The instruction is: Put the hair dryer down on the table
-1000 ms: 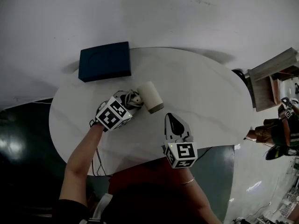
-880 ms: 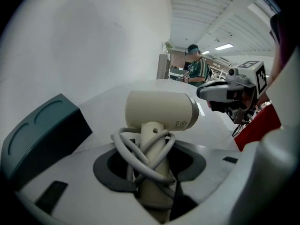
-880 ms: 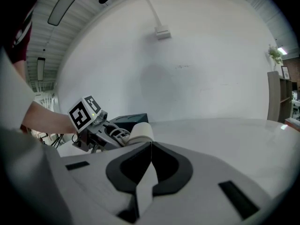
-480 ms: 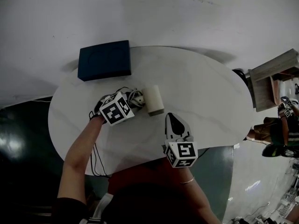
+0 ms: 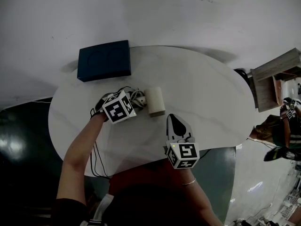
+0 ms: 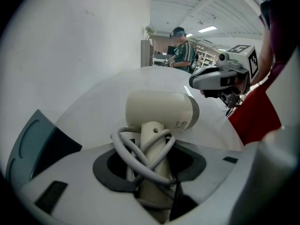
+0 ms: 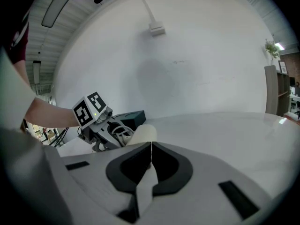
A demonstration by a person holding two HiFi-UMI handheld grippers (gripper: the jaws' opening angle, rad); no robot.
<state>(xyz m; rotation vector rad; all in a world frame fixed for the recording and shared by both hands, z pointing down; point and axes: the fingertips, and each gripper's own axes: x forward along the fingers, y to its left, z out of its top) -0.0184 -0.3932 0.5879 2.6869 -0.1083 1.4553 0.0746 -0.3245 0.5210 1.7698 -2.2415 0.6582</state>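
A cream hair dryer (image 5: 154, 101) lies low over the white oval table (image 5: 207, 93); whether its barrel touches the top I cannot tell. My left gripper (image 5: 135, 102) is shut on its handle (image 6: 154, 161), which has the grey cord (image 6: 132, 150) wound around it. In the left gripper view the barrel (image 6: 161, 109) points right, beyond the jaws. My right gripper (image 5: 176, 125) hovers near the table's front edge, to the right of the dryer, with its jaws shut and nothing between them. From the right gripper view (image 7: 151, 146) the dryer (image 7: 143, 134) and left gripper (image 7: 105, 128) lie ahead.
A dark blue box (image 5: 104, 60) sits at the table's back left. Black cables (image 5: 96, 157) hang off the front left edge. A wooden shelf (image 5: 273, 76) stands to the right. A person (image 6: 183, 50) stands far off beyond the table.
My left gripper has shifted slightly right and back with the dryer, and the barrel has tipped from slanted to lying level. The right gripper has not moved.
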